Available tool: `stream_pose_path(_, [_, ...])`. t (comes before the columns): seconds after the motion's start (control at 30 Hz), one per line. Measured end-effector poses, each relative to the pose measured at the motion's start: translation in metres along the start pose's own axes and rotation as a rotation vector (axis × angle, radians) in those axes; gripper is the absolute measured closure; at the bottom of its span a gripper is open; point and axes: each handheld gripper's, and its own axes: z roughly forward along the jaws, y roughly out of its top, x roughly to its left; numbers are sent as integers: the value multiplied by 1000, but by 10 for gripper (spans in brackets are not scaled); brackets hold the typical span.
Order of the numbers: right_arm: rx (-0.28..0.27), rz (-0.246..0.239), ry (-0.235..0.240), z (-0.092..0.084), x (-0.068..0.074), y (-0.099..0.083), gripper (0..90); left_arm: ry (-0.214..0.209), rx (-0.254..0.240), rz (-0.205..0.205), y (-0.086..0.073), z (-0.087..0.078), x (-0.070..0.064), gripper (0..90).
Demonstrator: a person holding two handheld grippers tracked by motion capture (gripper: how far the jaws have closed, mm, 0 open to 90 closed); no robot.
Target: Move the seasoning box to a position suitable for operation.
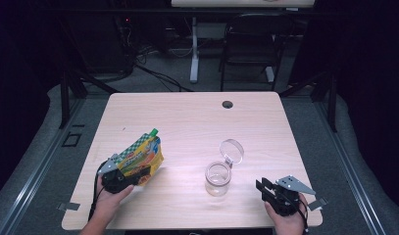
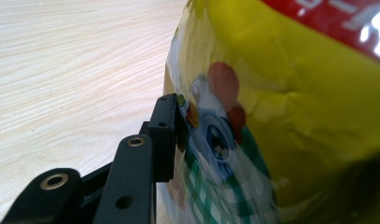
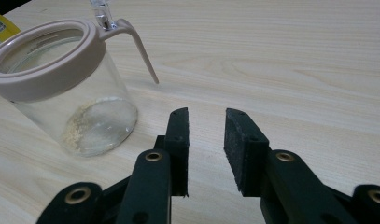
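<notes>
One yellow pouch [image 2: 290, 116] shows red, unreadable lettering.

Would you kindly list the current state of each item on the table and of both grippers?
Yellow pouch: green cap on, held tilted above the table.
Glass jar: upright, hinged lid flipped open, some pale residue at the bottom.
Left gripper: shut on the pouch.
Right gripper: open, nothing between its jaws, beside the jar.

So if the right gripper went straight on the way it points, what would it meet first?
Probably nothing: the right gripper has empty fingers aimed over bare table, and the jar stands off to the side of that line. Depth is hard to judge, but the way looks free.
</notes>
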Motion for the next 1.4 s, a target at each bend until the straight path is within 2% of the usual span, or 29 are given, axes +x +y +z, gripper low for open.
stream_pose_path(0.4, [-29, -74, -1, 0, 6, 1, 643, 9, 2, 30, 3, -1, -8, 641])
stream_pose_path(0.57, [-36, -76, 0, 1, 6, 1, 613, 17, 10, 43, 4, -1, -10, 641])
stream_pose_path(0.6, [-27, -52, 21, 2, 5, 0, 611, 13, 16, 48, 4, -1, -11, 641])
stream_pose_path(0.73, [-31, -49, 26, 2, 6, 0, 607, 14, 17, 58, 6, -2, -13, 641])
stream_pose_path(0.77, [-43, -58, 28, 1, 7, 0, 608, 18, 17, 55, 6, -2, -14, 641])
stream_pose_path(0.87, [-32, -79, 24, -1, 8, 1, 618, 20, 18, 65, 6, -1, -15, 641])
stream_pose_path(1.07, [-32, -81, 23, -2, 8, 1, 636, 18, 18, 80, 8, -1, -19, 642])
stream_pose_path(1.23, [-42, -77, 19, -3, 10, 2, 658, 34, 31, 121, 11, -2, -26, 643])
stream_pose_path(1.4, [-55, -115, 17, -6, 14, 3, 691, 43, 31, 153, 13, -2, -32, 643])
